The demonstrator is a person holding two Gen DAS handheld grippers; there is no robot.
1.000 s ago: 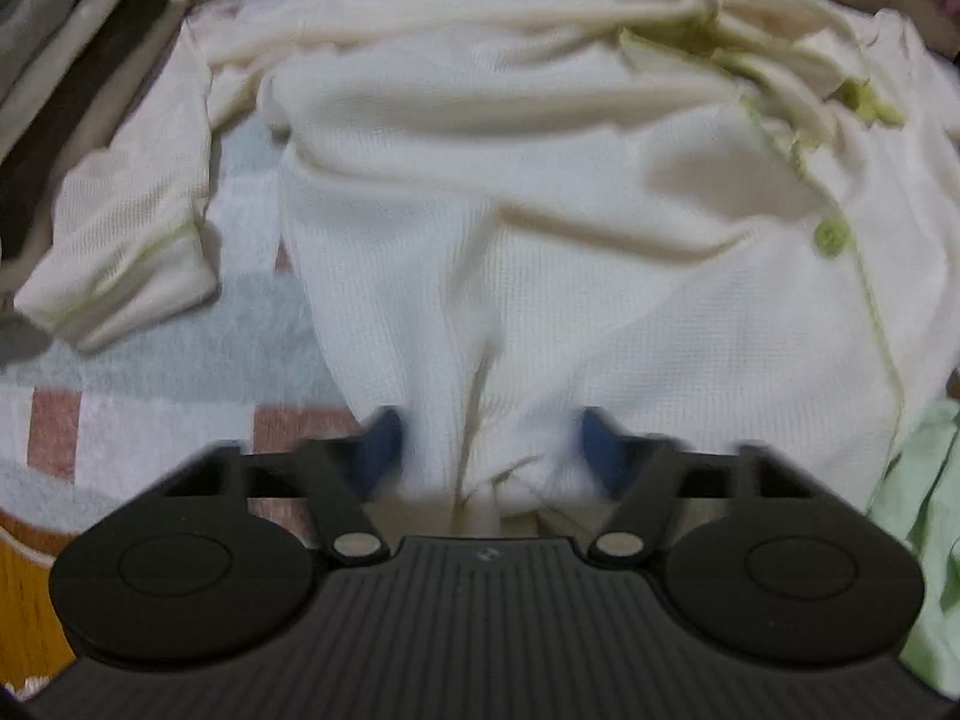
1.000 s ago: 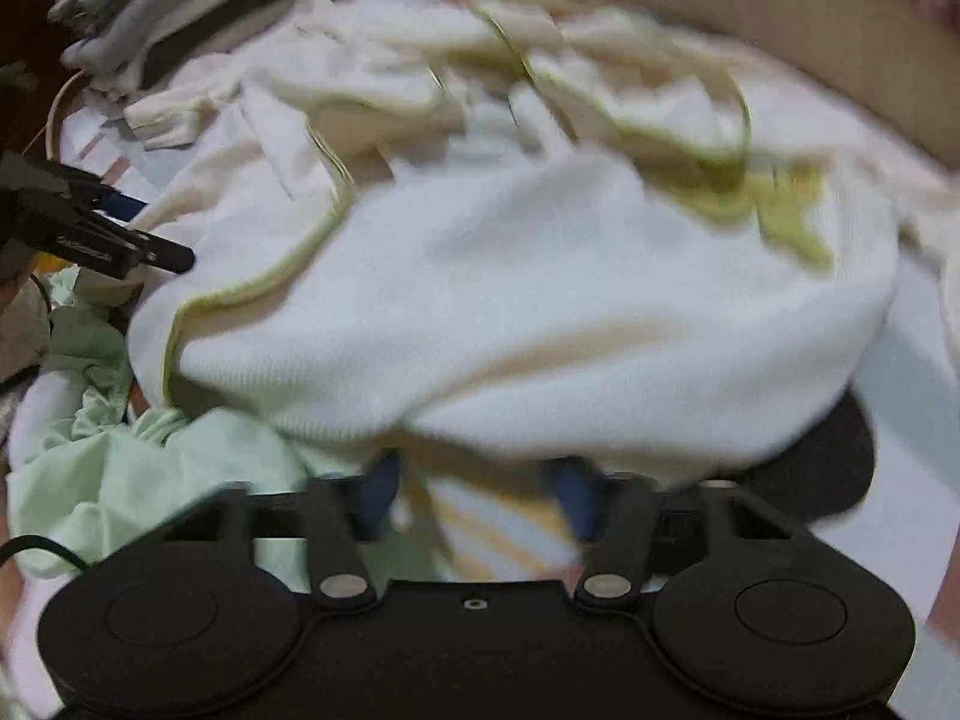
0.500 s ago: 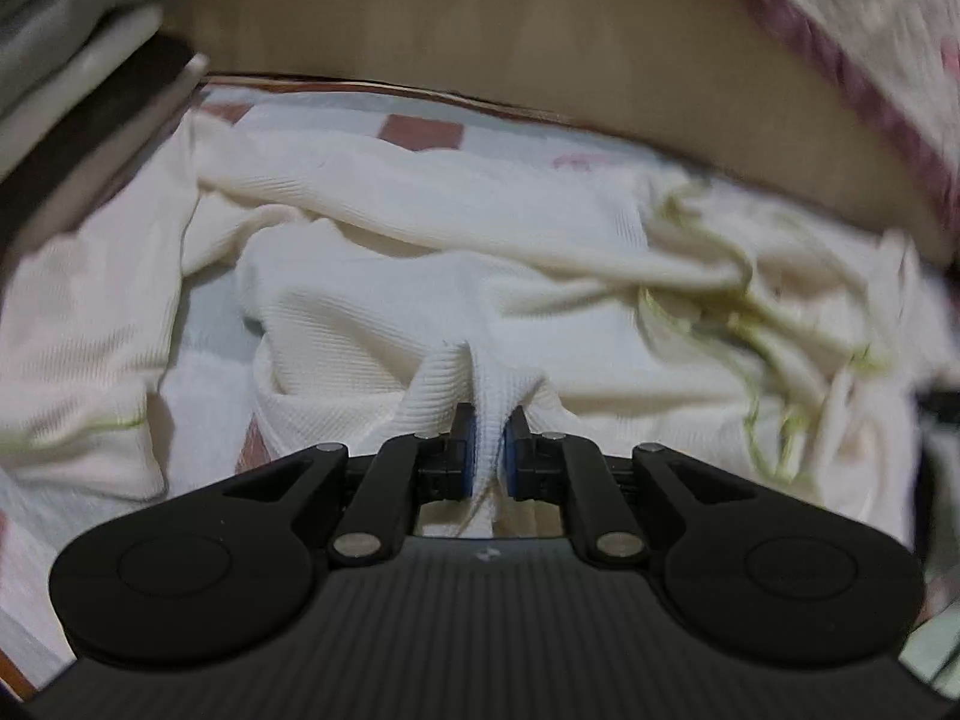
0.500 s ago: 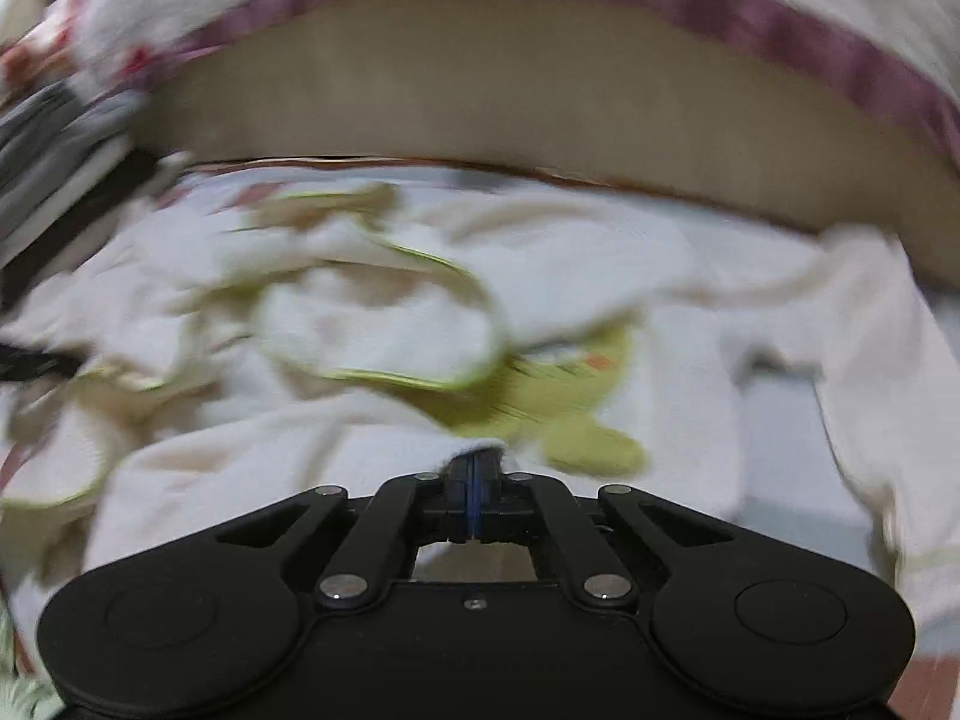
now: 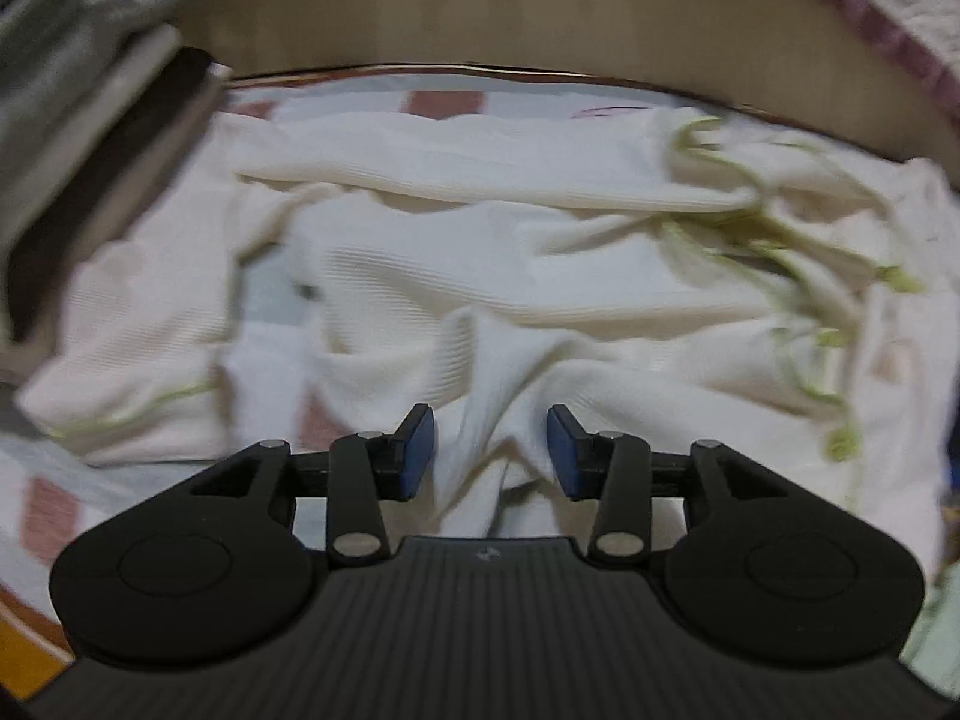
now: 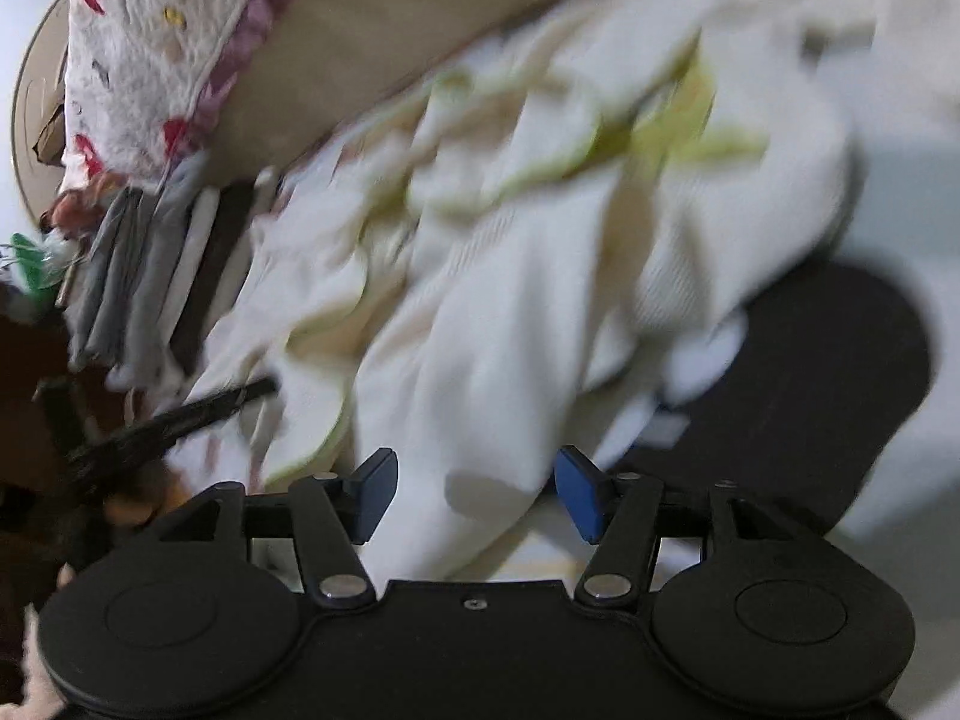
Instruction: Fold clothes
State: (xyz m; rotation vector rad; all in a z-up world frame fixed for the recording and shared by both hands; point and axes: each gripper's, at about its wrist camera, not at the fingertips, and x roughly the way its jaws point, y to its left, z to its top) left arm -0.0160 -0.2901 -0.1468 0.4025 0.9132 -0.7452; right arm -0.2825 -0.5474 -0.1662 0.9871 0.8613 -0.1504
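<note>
A cream ribbed garment (image 5: 528,276) with light green trim lies rumpled on a checked cloth. In the left wrist view my left gripper (image 5: 490,456) is open, and a raised fold of the cream fabric stands loose between its blue pads (image 5: 417,450). The right wrist view is tilted and blurred. There the same cream garment (image 6: 516,300) hangs in folds, with a flap lying between the spread fingers of my open right gripper (image 6: 474,492). Its green-edged neckline (image 6: 672,126) is bunched at the far side.
A stack of folded grey and dark clothes (image 5: 78,138) sits at the left, seen also as folded clothes (image 6: 150,276) in the right view. A tan wall (image 5: 480,6) runs behind, with a pink-edged quilt (image 6: 162,42) above. The other gripper's dark fingers (image 6: 174,420) show at the left.
Half a second ago both grippers were shut on the cream fabric; both have now opened and let it go. The right view has swung and tilted.
</note>
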